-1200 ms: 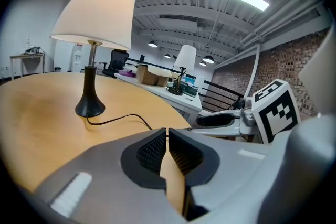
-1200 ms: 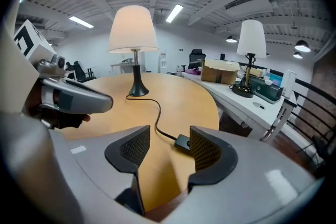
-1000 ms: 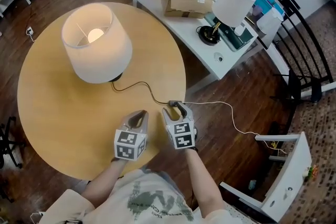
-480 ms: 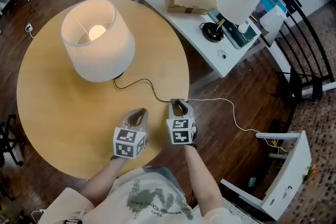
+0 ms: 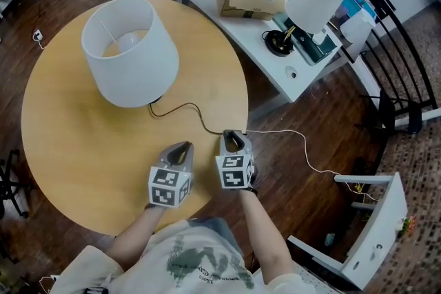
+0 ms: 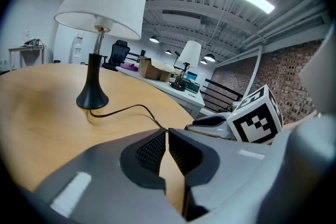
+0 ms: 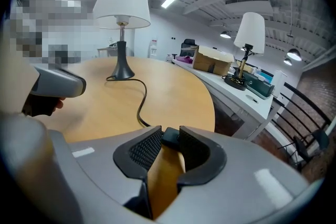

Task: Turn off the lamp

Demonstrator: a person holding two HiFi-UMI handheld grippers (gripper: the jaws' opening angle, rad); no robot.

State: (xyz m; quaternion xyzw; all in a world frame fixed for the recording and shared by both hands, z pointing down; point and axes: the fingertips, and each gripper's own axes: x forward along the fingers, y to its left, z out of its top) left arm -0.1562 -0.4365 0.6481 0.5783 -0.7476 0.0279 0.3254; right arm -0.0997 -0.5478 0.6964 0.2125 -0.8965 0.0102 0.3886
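1. Round wooden table [image 5: 62,148] carries the lamp [image 5: 131,55] at its far side; the shade reads unlit.
2. Its cord [image 5: 185,109] trails to the near edge, where the switch [image 7: 169,137] sits within reach.
3. Right gripper [image 5: 233,142]: jaws just closed further, pinching the switch, presumably to press it.
4. Left gripper [image 5: 180,152] waits just beside, jaws nearly together, empty.

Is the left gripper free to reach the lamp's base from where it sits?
Probably yes: only bare tabletop and the thin cord lie between the left gripper and the lamp base, though its jaws are together.
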